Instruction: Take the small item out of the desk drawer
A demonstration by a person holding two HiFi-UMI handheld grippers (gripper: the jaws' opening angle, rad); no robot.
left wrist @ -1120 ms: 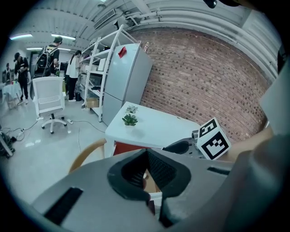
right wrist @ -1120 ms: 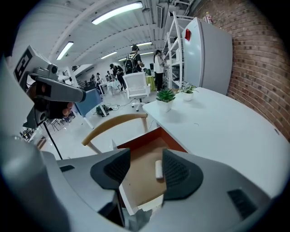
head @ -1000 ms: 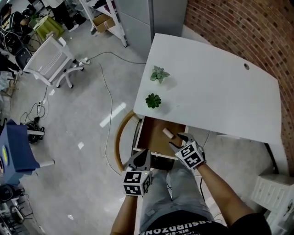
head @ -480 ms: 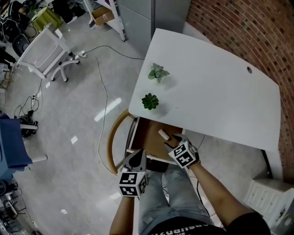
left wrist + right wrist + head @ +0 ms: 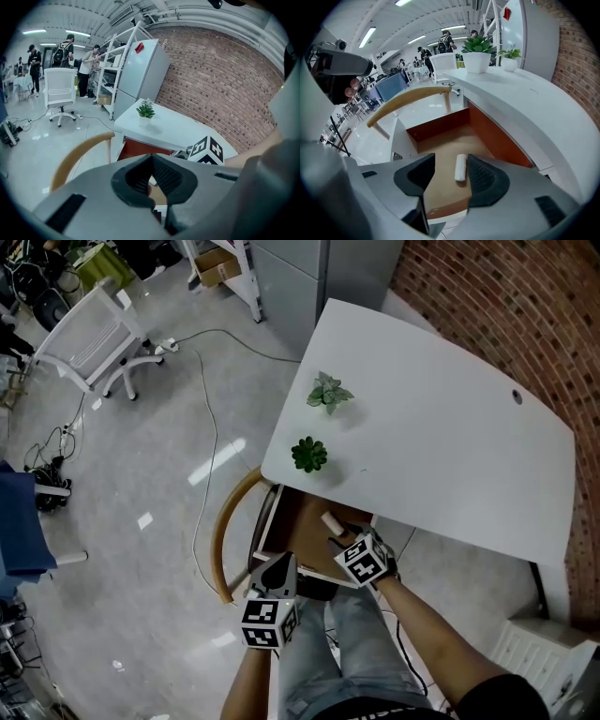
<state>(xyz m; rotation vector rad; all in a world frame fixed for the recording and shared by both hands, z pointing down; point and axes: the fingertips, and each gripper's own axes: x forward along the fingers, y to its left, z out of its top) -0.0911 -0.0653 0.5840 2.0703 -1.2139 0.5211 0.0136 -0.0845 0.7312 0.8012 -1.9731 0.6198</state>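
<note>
In the head view, the open drawer (image 5: 298,519) is being shown under the front edge of the white desk (image 5: 441,446), and the small item (image 5: 331,521), a pale little cylinder, is being left lying on the drawer's floor near its right side. The right gripper (image 5: 343,538) is being held over the drawer, closer to the item than half a second ago, while the left gripper (image 5: 278,566) is being kept at the drawer's front edge as before. In the left gripper view, the jaws are being held together with nothing between them, the drawer lying beyond them. In the right gripper view, the jaws are being held apart above the drawer's floor, the item is being framed between them, nearer the right-hand pad (image 5: 482,178), and no contact with it is being made.
</note>
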